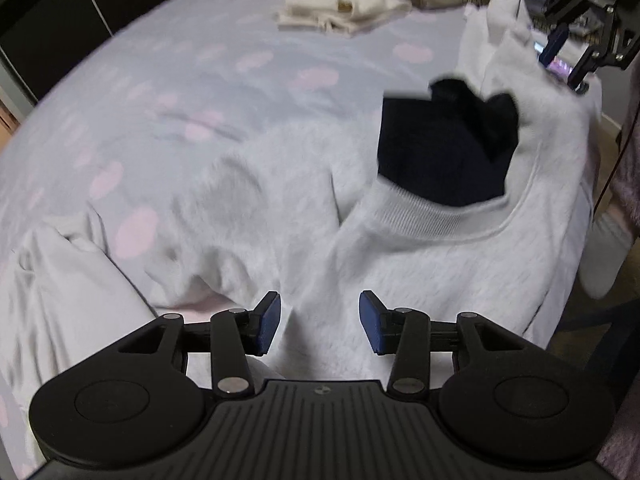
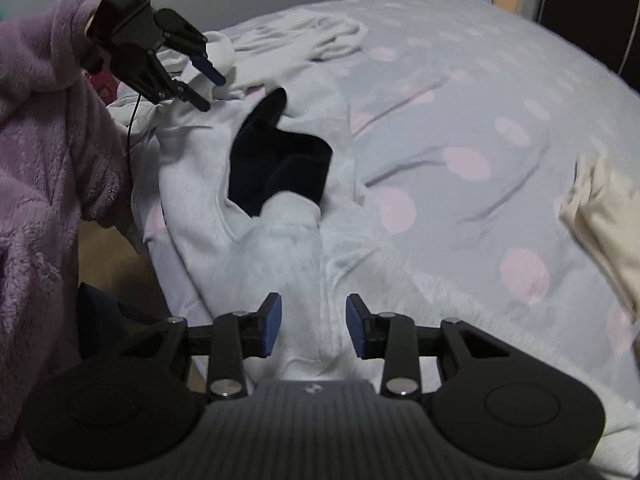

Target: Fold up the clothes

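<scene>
across the bed, with its pale cover and pink spots, lies a light grey sweatshirt, spread out and rumpled near the bed's edge, its neck hole showing a dark lining. it looks soft, fleecy and limp, light enough to lift but sure to sag and slide wherever it isn't supported, so my call is to take it by the firmer ribbed collar or a shoulder seam, pinching through both layers.

now the left hand-held gripper, jaws apart over the fabric, nothing pinched, cloth only lying below the blue pads. the right hand-held gripper is released too, a raised ridge of cloth running between its pads without being squeezed.

the left wrist view alone shows the far clutter, a cream garment near the head of the bed, and the collar ribbing up close. the right wrist view gives what that one hides: the person's fluffy purple sleeve and a bunched sleeve of the sweatshirt thrown out beyond the neck hole.
</scene>
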The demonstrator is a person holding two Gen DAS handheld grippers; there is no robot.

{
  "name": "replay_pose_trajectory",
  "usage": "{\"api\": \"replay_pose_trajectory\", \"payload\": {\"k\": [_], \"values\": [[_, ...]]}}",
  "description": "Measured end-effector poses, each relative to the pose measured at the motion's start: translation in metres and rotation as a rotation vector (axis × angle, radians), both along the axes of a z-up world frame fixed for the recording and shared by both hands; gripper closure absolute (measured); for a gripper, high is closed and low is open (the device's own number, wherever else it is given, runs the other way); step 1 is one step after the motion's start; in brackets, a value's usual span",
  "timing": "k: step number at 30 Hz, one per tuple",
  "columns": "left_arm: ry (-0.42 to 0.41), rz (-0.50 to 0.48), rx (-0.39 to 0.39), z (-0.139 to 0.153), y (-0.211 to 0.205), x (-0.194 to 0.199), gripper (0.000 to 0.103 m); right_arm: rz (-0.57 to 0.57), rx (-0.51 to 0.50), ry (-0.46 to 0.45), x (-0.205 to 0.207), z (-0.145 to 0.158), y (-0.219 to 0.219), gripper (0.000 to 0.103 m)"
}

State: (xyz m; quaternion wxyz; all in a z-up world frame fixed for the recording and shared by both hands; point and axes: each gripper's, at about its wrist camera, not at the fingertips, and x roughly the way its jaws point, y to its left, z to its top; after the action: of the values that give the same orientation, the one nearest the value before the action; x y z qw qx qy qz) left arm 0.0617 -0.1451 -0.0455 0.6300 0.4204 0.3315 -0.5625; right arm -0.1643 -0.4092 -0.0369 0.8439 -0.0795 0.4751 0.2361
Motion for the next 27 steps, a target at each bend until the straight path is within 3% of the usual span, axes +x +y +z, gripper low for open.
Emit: {"api": "replay_pose_trajectory", "payload": {"k": [8,9,11,13,14,20,24,27], "values": [[0.024,0.008,0.061,-0.028,-0.004,0.010,0.061,0.004,0.037,0.143,0.013,-0.041,-0.001,0.060],[0.033,0.011,0.068,-0.029,-0.005,0.010,0.066,0.012,0.032,0.150,0.013,-0.043,0.001,0.060],[0.025,0.018,0.070,-0.026,-0.006,0.009,0.080,0.025,0.024,0.160,0.013,-0.046,0.004,0.083],[0.024,0.040,0.056,-0.020,-0.003,0.010,0.092,0.031,0.015,0.146,0.011,-0.045,0.007,0.087],[0.036,0.062,0.042,-0.016,-0.002,0.010,0.097,0.028,0.014,0.135,0.011,-0.043,0.006,0.088],[0.011,0.172,-0.101,0.026,0.014,-0.002,0.099,-0.046,-0.058,0.023,0.007,-0.022,0.001,0.090],[-0.064,0.244,-0.213,0.070,0.018,-0.003,0.099,-0.137,-0.161,-0.122,0.007,0.013,0.003,0.090],[-0.146,0.287,-0.333,0.117,0.021,-0.005,0.100,-0.205,-0.241,-0.267,0.009,0.056,0.006,0.090]]}}
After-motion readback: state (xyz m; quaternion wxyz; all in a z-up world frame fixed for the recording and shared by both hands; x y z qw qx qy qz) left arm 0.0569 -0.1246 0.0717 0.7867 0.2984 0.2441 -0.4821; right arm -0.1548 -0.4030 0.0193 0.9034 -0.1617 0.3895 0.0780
